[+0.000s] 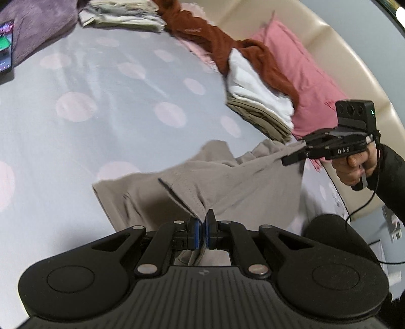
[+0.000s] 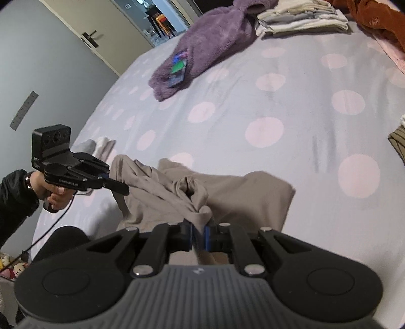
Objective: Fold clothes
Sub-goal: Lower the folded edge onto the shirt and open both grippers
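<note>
A taupe garment (image 1: pixel 217 182) (image 2: pixel 240 197) hangs stretched between both grippers above the dotted bedsheet (image 1: pixel 101 101), its lower part resting on the bed. My left gripper (image 1: pixel 202 227) is shut on one edge of the cloth, pinched between the blue pads (image 1: pixel 196 231). My right gripper (image 2: pixel 198 231) is shut on another bunched edge. In the left wrist view the right gripper (image 1: pixel 295 158) shows at the right with cloth in its tip; in the right wrist view the left gripper (image 2: pixel 119 187) shows at the left, likewise gripping cloth.
Folded piles lie along the far side: a pale stack (image 1: pixel 121 15) (image 2: pixel 301 17) and a white-and-khaki stack (image 1: pixel 258 101). A rust garment (image 1: pixel 222 43), pink pillow (image 1: pixel 303 73), purple fleece (image 2: pixel 210 48) with a phone (image 2: pixel 178 68) on it, and a white sock (image 2: pixel 101 146) also lie on the bed.
</note>
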Tool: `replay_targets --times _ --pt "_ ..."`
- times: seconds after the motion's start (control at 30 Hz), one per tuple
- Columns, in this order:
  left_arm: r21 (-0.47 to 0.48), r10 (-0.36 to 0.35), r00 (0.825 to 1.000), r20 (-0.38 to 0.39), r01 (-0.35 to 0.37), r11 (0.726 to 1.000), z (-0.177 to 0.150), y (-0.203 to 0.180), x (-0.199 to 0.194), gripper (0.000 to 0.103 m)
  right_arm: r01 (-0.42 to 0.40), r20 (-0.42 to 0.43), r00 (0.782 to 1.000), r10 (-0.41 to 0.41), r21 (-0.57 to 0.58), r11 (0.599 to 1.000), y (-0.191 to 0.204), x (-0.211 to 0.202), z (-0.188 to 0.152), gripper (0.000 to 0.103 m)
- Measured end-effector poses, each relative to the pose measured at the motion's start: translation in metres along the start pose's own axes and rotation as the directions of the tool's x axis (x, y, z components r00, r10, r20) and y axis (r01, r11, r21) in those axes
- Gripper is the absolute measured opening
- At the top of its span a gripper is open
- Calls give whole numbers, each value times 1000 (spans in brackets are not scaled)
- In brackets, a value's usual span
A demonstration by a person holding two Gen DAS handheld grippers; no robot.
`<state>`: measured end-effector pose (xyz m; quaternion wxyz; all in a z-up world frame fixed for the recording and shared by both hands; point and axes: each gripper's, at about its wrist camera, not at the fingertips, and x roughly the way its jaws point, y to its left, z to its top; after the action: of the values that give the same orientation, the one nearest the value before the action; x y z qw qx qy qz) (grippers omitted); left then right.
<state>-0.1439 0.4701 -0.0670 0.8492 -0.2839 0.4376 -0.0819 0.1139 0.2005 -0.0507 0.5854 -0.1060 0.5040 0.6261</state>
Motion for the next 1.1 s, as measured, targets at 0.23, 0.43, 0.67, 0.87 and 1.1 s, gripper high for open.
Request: replay_targets --times 0.23,0.43,0.67,0.87,1.1 --pt "-61 12 999 -50 -15 998 15 34 30 3 12 -46 999 -13 -18 1000 -32 32 25 10" --pt "-118 25 996 -82 -34 992 16 56 49 3 18 -76 997 -23 -65 998 -47 58 39 13" --pt "-296 114 993 -13 -112 948 4 70 41 18 166 -24 986 -166 -8 986 -72 76 34 38" --pt "-289 283 958 53 -257 922 -19 47 1 20 223 135 963 -234 96 970 -62 29 13 43" --pt "-304 386 915 119 -336 891 -65 -24 -14 46 305 153 934 -324 135 943 -17 9 -45 45"
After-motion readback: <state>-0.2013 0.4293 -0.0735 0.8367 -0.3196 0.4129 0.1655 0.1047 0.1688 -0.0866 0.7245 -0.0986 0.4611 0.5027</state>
